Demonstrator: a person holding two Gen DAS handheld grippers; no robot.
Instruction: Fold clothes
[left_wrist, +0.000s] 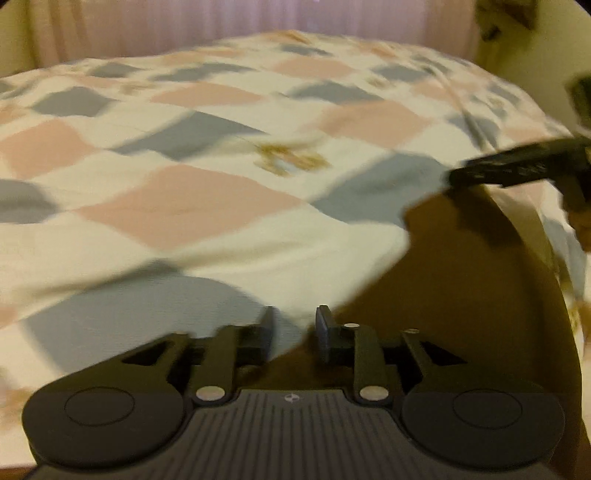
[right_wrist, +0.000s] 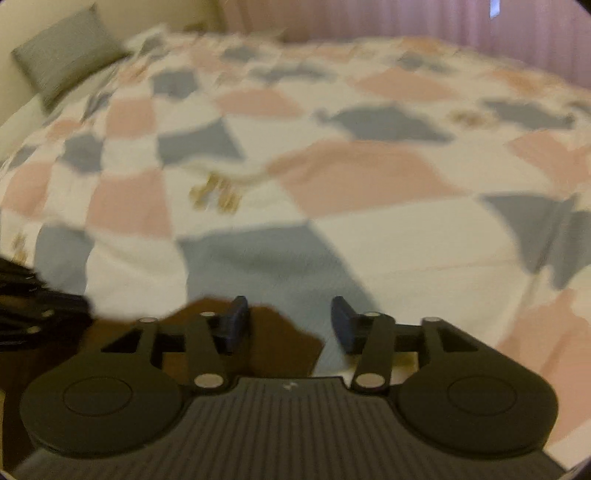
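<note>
With both the left gripper (left_wrist: 294, 328) and right gripper (right_wrist: 290, 323) held apart and empty at the brown garment (left_wrist: 461, 280) on the checked bedspread (left_wrist: 192, 206), bedspread could be pinched along with it.

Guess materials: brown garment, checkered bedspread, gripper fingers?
Brown garment: matte woven cloth, probably; blur hides the weave. Checkered bedspread: soft matte fabric, likely cotton, creasing and sagging. Left gripper fingers: rigid matte black plastic, seemingly, with bluish pads; metal pivot pins glint.

checkered bedspread (right_wrist: 332, 177) over bed | grey pillow (right_wrist: 66, 51) at far-left edge | pink curtain (left_wrist: 240, 22) behind
</note>
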